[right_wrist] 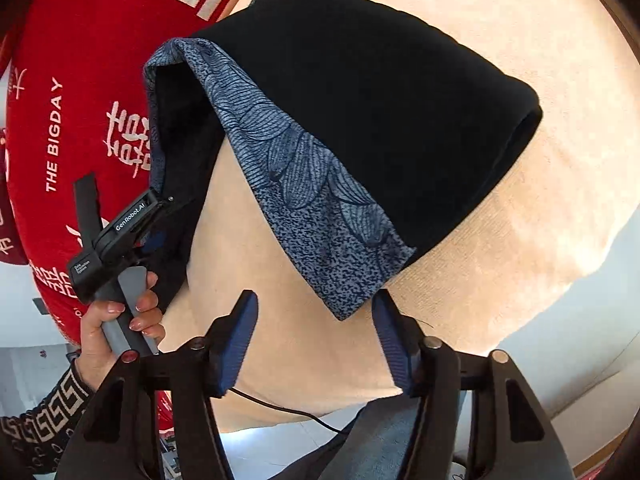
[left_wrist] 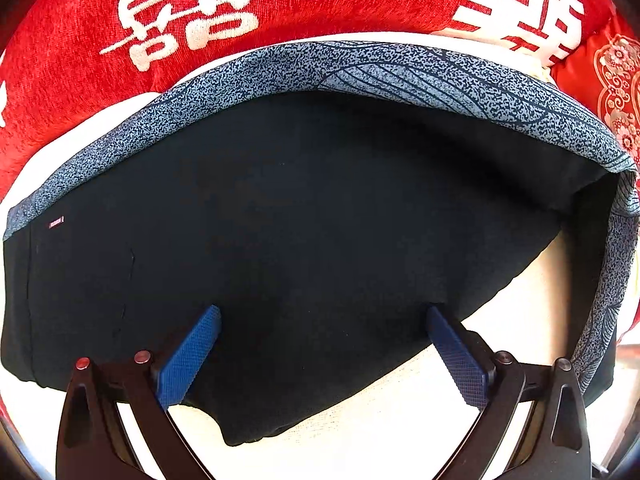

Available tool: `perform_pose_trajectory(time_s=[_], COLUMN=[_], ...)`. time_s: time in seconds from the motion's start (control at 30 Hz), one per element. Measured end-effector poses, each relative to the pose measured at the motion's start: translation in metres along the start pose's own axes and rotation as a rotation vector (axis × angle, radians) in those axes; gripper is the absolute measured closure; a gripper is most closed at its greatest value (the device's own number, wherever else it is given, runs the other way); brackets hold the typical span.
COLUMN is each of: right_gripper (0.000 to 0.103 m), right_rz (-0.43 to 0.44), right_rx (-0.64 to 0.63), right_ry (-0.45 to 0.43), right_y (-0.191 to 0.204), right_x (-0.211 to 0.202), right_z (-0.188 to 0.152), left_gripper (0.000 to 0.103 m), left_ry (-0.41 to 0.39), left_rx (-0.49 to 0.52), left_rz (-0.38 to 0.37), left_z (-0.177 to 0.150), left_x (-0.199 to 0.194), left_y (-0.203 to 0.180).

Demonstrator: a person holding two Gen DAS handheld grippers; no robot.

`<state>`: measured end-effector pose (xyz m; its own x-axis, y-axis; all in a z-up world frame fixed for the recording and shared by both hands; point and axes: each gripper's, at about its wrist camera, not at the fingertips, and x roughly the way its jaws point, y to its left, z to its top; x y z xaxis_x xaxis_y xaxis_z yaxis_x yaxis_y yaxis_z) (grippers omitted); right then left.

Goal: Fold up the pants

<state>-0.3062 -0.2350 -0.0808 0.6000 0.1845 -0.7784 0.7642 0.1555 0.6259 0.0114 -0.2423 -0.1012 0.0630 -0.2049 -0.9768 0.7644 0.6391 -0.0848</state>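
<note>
The pants (left_wrist: 304, 208) are black with a blue speckled leaf-print band (left_wrist: 400, 68) along the far edge. They lie folded on a cream surface (left_wrist: 500, 308). My left gripper (left_wrist: 322, 320) is open, its blue pads over the near edge of the black cloth, holding nothing. In the right wrist view the pants (right_wrist: 380, 92) lie folded with the printed band (right_wrist: 304, 200) coming to a corner. My right gripper (right_wrist: 316, 312) is open, its pads either side of that corner. The left gripper (right_wrist: 160, 236) shows at the left in a hand, its tips hidden in dark cloth.
Red cushions with white characters (left_wrist: 192, 8) lie behind the pants, and one (right_wrist: 76, 120) shows in the right wrist view. A red and gold patterned cloth (left_wrist: 612, 92) sits at the right. A black cable (right_wrist: 288, 410) runs along the near edge of the cream surface (right_wrist: 520, 220).
</note>
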Motion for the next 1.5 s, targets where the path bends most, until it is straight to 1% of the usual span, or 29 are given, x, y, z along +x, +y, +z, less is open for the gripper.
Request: perform_pose_trajectory(time_s=[0.03,0.1,0.17,0.27,0.3,0.33,0.4,0.43,0.47,0.5,0.53,0.67,0.73,0.8,0.83,0.87,1.0,1.1,1.13,1.2,1.27,1.33,1.4,1.5], right_gripper=[0.045,0.047,0.047,0.047,0.047,0.048,0.076,0.101,0.100,0.100,0.100,0.100,0.100,0.100,0.100,0.100,0.100,0.100,0.100,0.100,0.099,0.096,0.096,0.090], right_rz=[0.018,0.085,0.109,0.100,0.085,0.063,0.043,0.045,0.057,0.087,0.108,0.168,0.202,0.234,0.248,0.259,0.275,0.272,0.263,0.232,0.192,0.106,0.023,-0.117], right_rx=[0.001,0.000,-0.012,-0.033,-0.037,-0.035,-0.013,-0.009,-0.005,-0.009,-0.023,-0.120,-0.163,-0.185,-0.192,-0.198,-0.246,-0.306,-0.322,-0.349,-0.360,-0.379,-0.383,-0.400], right_ry=[-0.026,-0.084,-0.105,-0.082,-0.071,-0.059,-0.017,0.007,0.021,0.019,0.022,0.028,0.026,0.029,0.032,0.034,0.048,0.047,0.044,0.033,0.018,0.007,0.025,0.063], right_y=[0.003,0.011,0.016,0.016,0.014,0.012,0.009,0.009,0.007,0.009,0.014,0.039,0.052,0.061,0.062,0.065,0.077,0.101,0.104,0.108,0.109,0.110,0.106,0.100], right_x=[-0.004,-0.014,-0.019,-0.015,-0.011,-0.006,0.007,0.011,0.009,0.003,-0.002,-0.041,-0.062,-0.079,-0.085,-0.090,-0.109,-0.109,-0.112,-0.116,-0.116,-0.106,-0.088,-0.057], right_z=[0.002,0.004,0.006,0.013,0.015,0.016,0.019,0.021,0.024,0.029,0.033,0.066,0.091,0.119,0.132,0.145,0.204,0.257,0.274,0.312,0.348,0.386,0.411,0.431], left_gripper=[0.000,0.000,0.000,0.000,0.000,0.000,0.000,0.000,0.000,0.000,0.000,0.000,0.000,0.000,0.000,0.000,0.000,0.000,0.000,0.000,0.000,0.000,0.000,0.000], left_ry=[0.004,0.009,0.006,-0.011,-0.019,-0.025,-0.032,-0.030,-0.026,-0.019,-0.015,-0.004,0.031,0.045,0.049,0.048,0.038,-0.002,-0.014,-0.022,-0.038,-0.049,-0.077,-0.109], left_rx=[0.000,0.002,0.002,0.005,0.007,0.009,0.018,0.018,0.017,0.016,0.017,0.044,0.055,0.037,0.024,0.011,-0.048,-0.059,-0.064,-0.075,-0.087,-0.096,-0.114,-0.117], left_rz=[0.002,0.005,0.003,-0.002,-0.003,-0.004,-0.009,-0.009,-0.006,-0.003,-0.013,-0.148,-0.252,-0.307,-0.325,-0.328,-0.360,-0.343,-0.326,-0.296,-0.251,-0.195,-0.157,-0.057], left_z=[0.003,0.002,0.003,0.005,0.004,-0.006,-0.007,-0.008,-0.010,-0.009,-0.008,-0.008,-0.005,0.001,0.007,0.013,0.051,0.089,0.102,0.124,0.140,0.156,0.162,0.162], left_x=[0.001,-0.001,-0.001,0.005,0.005,0.002,0.002,0.001,-0.003,-0.006,-0.013,-0.033,-0.033,-0.031,-0.030,-0.028,-0.023,-0.021,-0.019,-0.010,-0.004,0.000,-0.004,-0.010], left_y=[0.000,-0.002,-0.002,0.004,0.005,-0.003,-0.002,-0.002,-0.001,-0.002,-0.004,-0.029,-0.049,-0.066,-0.077,-0.084,-0.112,-0.132,-0.138,-0.144,-0.147,-0.149,-0.143,-0.137])
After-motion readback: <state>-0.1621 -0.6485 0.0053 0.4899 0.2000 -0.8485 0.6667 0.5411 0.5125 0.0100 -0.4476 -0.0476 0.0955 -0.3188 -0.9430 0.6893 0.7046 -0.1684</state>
